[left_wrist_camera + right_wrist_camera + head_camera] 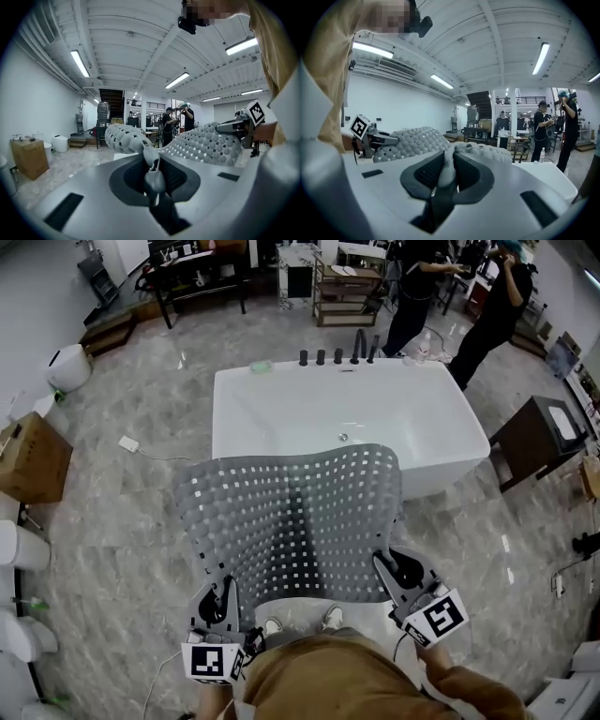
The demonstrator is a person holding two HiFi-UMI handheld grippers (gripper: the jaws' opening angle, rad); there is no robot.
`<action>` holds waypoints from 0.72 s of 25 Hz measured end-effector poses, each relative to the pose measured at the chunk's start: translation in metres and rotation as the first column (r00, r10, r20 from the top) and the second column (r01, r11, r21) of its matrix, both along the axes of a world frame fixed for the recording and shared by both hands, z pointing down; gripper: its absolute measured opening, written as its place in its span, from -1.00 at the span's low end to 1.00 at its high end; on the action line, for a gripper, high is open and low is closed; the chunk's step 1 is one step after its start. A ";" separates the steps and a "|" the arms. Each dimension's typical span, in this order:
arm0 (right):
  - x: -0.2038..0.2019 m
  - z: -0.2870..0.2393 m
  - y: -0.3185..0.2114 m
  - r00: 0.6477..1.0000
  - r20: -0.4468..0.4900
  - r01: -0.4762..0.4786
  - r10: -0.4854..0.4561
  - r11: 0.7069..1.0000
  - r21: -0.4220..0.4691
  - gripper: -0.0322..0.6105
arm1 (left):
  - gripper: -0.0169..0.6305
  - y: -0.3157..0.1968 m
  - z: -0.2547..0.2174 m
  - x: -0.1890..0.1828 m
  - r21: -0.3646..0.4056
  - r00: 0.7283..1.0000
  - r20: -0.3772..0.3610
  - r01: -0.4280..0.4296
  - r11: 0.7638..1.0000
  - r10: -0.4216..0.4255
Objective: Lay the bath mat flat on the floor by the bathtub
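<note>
With the fingers of the left gripper (219,589) and right gripper (394,570) clamped on the near corners of the grey bath mat (291,521), held spread in the air before the bathtub (441,418), a thinly pinched corner could slip and land folded.

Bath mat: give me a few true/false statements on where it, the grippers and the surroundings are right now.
1. The bath mat lies flat on the floor. False: it is held up off the floor in front of the bathtub, sagging in the middle.
2. The left gripper and the right gripper each clamp the mat's near edge. True.
3. The cardboard box stands right of the bathtub. False: it is at the left in the head view.
4. Two people stand beyond the bathtub. True.
</note>
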State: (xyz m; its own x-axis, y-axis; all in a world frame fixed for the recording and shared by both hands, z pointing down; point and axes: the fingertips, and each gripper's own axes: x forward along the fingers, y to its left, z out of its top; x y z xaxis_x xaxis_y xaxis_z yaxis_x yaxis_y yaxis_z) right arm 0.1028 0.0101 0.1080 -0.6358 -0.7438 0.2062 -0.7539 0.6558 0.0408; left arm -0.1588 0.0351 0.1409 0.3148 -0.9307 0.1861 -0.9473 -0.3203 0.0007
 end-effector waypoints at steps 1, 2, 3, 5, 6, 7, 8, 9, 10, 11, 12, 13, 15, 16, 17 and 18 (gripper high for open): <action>0.004 0.002 -0.005 1.000 -0.002 0.013 -0.013 1.000 -0.002 -0.70 | -0.81 -0.002 0.001 0.003 -0.001 1.000 0.006 0.013 1.000 -0.013; 0.007 0.005 -0.009 1.000 -0.004 0.024 -0.024 1.000 -0.004 -0.70 | -0.81 -0.003 0.003 0.006 -0.003 1.000 0.013 0.026 1.000 -0.026; 0.011 0.007 -0.014 0.999 -0.004 0.034 -0.034 0.999 -0.005 -0.70 | -0.81 -0.004 0.005 0.008 -0.008 0.999 0.020 0.037 0.999 -0.037; 0.014 0.014 -0.022 0.999 0.002 0.040 -0.040 0.999 -0.012 -0.70 | -0.81 -0.009 0.010 0.007 -0.019 0.998 0.024 0.052 0.998 -0.051; 0.013 0.017 -0.027 0.999 0.004 0.039 -0.039 0.999 -0.019 -0.70 | -0.81 -0.013 0.013 0.006 -0.024 0.998 0.024 0.053 0.998 -0.053; 0.010 0.020 -0.031 0.999 0.004 0.041 -0.040 0.999 -0.028 -0.70 | -0.81 -0.017 0.016 0.004 -0.034 0.998 0.026 0.053 0.998 -0.052; 0.006 0.023 -0.034 0.999 0.002 0.045 -0.045 0.998 -0.037 -0.70 | -0.81 -0.019 0.018 0.002 -0.051 0.998 0.032 0.056 0.997 -0.054; 0.003 0.027 -0.035 0.999 0.001 0.053 -0.053 0.998 -0.045 -0.70 | -0.81 -0.021 0.021 0.001 -0.071 0.998 0.038 0.061 0.996 -0.058; 0.000 0.031 -0.037 0.998 -0.001 0.063 -0.063 0.997 -0.053 -0.70 | -0.81 -0.023 0.025 0.000 -0.089 0.997 0.040 0.065 0.994 -0.062; -0.003 0.036 -0.039 0.997 -0.006 0.071 -0.072 0.996 -0.058 -0.70 | -0.81 -0.025 0.030 -0.001 -0.102 0.997 0.039 0.067 0.993 -0.063; -0.005 0.042 -0.042 0.997 -0.013 0.078 -0.079 0.995 -0.061 -0.70 | -0.81 -0.028 0.035 -0.002 -0.111 0.998 0.035 0.065 0.992 -0.061; -0.008 0.049 -0.044 0.996 -0.020 0.081 -0.082 0.995 -0.061 -0.70 | -0.81 -0.030 0.042 -0.003 -0.119 0.998 0.031 0.059 0.991 -0.056; -0.014 0.064 -0.046 0.996 -0.038 0.081 -0.083 0.995 -0.054 -0.70 | -0.81 -0.034 0.059 -0.008 -0.138 0.999 0.033 0.048 0.989 -0.043; -0.016 0.074 -0.047 0.995 -0.048 0.079 -0.082 0.995 -0.055 -0.70 | -0.81 -0.036 0.068 -0.011 -0.150 0.998 0.037 0.046 0.988 -0.041; -0.018 0.084 -0.049 0.995 -0.057 0.076 -0.079 0.995 -0.060 -0.70 | -0.81 -0.038 0.077 -0.014 -0.161 0.998 0.041 0.049 0.986 -0.043; -0.020 0.095 -0.051 0.995 -0.064 0.072 -0.077 0.995 -0.066 -0.70 | -0.81 -0.040 0.088 -0.017 -0.171 0.998 0.043 0.053 0.984 -0.046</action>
